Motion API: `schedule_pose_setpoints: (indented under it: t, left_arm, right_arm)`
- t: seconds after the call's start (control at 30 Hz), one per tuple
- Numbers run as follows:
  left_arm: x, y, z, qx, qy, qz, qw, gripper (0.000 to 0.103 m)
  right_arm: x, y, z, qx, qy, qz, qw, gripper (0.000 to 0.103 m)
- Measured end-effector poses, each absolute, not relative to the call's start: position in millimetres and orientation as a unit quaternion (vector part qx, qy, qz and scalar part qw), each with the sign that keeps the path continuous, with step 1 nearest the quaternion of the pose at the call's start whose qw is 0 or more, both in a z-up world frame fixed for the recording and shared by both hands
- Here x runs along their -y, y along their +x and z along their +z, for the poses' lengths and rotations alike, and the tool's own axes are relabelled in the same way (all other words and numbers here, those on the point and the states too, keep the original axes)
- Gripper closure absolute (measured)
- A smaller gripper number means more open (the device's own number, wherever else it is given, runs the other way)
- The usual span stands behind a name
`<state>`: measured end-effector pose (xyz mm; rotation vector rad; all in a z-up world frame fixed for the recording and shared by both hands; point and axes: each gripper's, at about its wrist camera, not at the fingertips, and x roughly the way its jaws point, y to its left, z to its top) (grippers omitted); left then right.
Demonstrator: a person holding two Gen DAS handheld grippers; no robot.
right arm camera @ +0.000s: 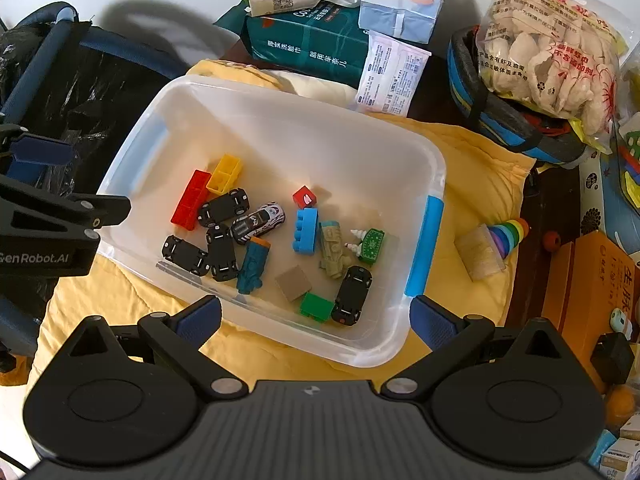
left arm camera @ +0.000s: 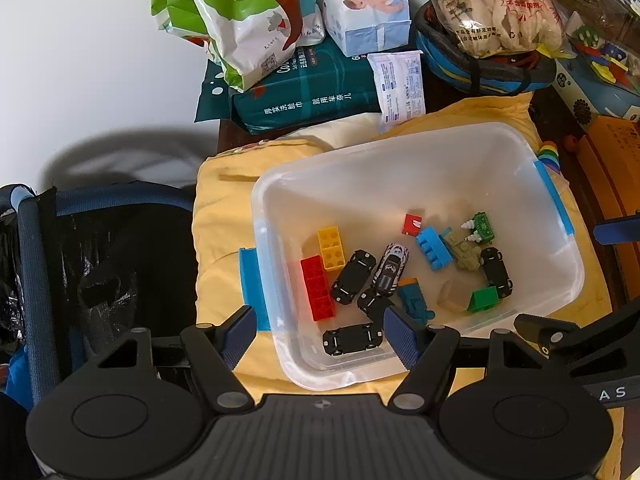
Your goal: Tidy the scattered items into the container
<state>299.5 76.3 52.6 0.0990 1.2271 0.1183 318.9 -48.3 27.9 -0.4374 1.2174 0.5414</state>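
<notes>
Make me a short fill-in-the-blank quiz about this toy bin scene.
1. The bin sits on a ____ cloth.
2. Both grippers, left and right, are open and hold ____.
3. The long red brick touches a ____ brick.
4. The rainbow toy lies ____ the bin.

Answers: yellow; nothing; yellow; outside

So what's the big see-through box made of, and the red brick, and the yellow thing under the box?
The box looks like frosted, semi-clear plastic: the yellow shows faintly through its walls and the rim shines. The red brick seems to be hard glossy plastic, with moulded square hollows. The yellow cover under the box looks like soft matte fabric, since it wrinkles and puffs; it may be padded.
</notes>
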Motion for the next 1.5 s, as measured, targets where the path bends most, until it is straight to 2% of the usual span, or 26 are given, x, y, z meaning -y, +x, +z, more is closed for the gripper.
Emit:
schedule_pose_setpoints:
  t: [1.5]
  left_arm:
    - [-58.2, 287.1, 50.0, -0.578, 0.044, 0.046, 0.813, 0.029]
  right_arm:
    - [65.9, 302.6, 24.8, -0.563, -0.202, 0.249, 0.761, 0.0]
